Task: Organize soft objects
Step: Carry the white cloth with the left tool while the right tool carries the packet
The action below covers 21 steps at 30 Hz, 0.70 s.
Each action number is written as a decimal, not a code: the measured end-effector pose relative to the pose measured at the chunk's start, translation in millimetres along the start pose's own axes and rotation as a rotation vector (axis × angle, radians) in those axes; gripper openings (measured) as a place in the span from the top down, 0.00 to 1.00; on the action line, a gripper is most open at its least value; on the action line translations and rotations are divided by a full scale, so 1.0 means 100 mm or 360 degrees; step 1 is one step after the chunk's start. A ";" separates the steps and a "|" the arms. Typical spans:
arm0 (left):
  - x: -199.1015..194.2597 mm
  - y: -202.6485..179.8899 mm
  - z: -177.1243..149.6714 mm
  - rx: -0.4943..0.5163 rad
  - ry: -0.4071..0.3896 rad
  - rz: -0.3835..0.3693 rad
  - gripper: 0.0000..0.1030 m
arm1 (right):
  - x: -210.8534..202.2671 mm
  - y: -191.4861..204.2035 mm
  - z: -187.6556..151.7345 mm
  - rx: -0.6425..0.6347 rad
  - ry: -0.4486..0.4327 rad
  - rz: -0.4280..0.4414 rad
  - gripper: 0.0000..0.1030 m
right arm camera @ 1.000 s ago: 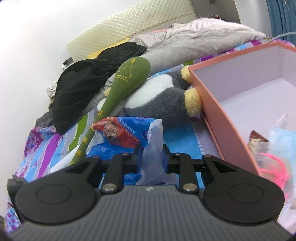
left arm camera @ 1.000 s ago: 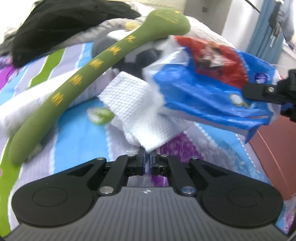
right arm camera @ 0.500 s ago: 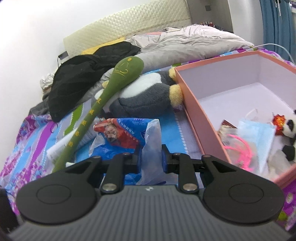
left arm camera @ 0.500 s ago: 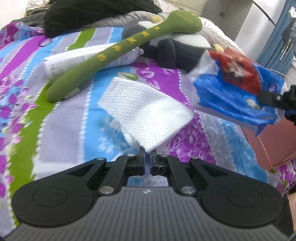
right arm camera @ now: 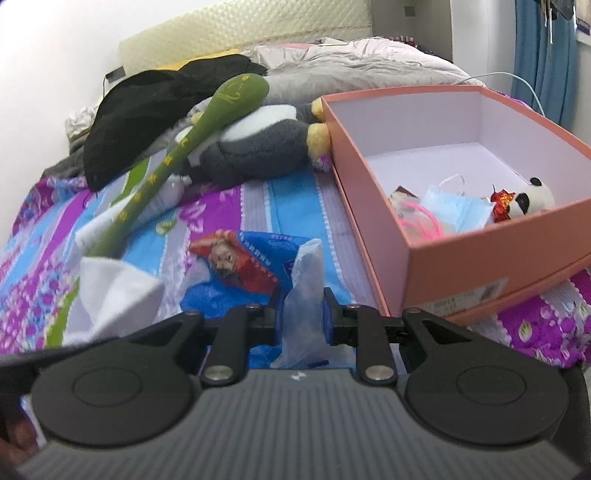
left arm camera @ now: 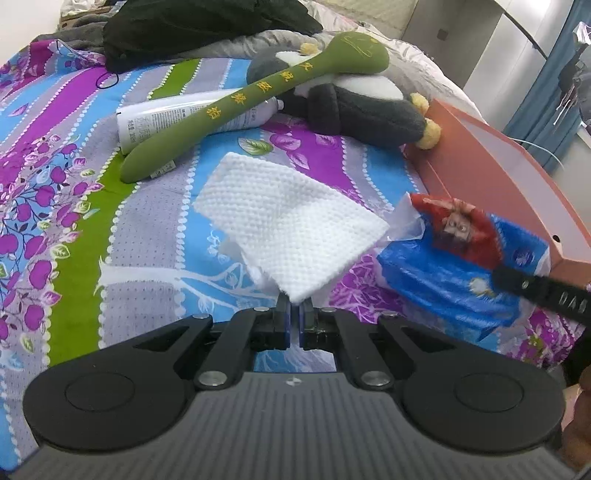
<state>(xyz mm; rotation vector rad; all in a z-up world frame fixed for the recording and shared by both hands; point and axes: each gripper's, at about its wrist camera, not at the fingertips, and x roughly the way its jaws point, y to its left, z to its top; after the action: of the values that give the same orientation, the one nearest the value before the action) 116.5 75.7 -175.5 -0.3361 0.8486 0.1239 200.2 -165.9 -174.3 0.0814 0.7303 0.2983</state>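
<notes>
While several soft things already lie in the open pink box (right arm camera: 373, 206) at the right of the right wrist view, most of the clutter is not yet put away, so the sorting looks well short of half done.

Going left to right in the left wrist view: a patterned bedspread (left arm camera: 55, 184) in purple, blue and green fills the left side. At the upper left sits a heap of black clothing (left arm camera: 192, 29). Toward upper centre a white tube (left arm camera: 173, 114) lies on the bed, with a long green plush stick (left arm camera: 258, 96) resting across it and up onto a grey and white plush penguin (left arm camera: 362, 103). These three are untouched. In the centre a white textured cloth (left arm camera: 291, 229) hangs in the air, one corner pinched by the left claw (left arm camera: 294, 317), whose jaws are nearly together. At the lower right a blue and red tissue pack (left arm camera: 458, 262) is held up beside the box wall.

In the right wrist view, the right claw (right arm camera: 302, 317) at bottom centre grips the clear plastic flap of that pack, jaws narrowed onto it. At the right, inside the box, lie pink string (right arm camera: 421, 218), a blue face mask (right arm camera: 458, 210) and a small toy panda (right arm camera: 532, 199).

Judging from this, cloth and pack are the items in hand, with the box the likely destination; the penguin, stick and clothing remain.
</notes>
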 end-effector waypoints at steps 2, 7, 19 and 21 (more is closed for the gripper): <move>-0.03 -0.02 -0.02 -0.0006 0.0009 -0.0006 0.95 | -0.03 0.00 -0.02 -0.0016 -0.0007 -0.0004 0.76; -0.14 -0.12 0.02 0.0002 0.0007 -0.0028 0.95 | -0.13 0.00 0.01 -0.0029 -0.0045 0.0009 0.77; -0.51 -0.50 0.31 0.0069 -0.0077 -0.0100 0.95 | -0.43 -0.02 0.24 -0.0047 -0.0137 0.0080 0.77; -0.57 -0.55 0.37 0.0048 -0.0083 -0.0135 0.95 | -0.50 -0.03 0.30 -0.0058 -0.0160 0.0084 0.77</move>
<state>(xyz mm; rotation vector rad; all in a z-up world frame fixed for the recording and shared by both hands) 118.6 38.4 -96.9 -0.3387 0.7825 0.0411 185.8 -182.5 -120.7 0.0810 0.6237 0.3555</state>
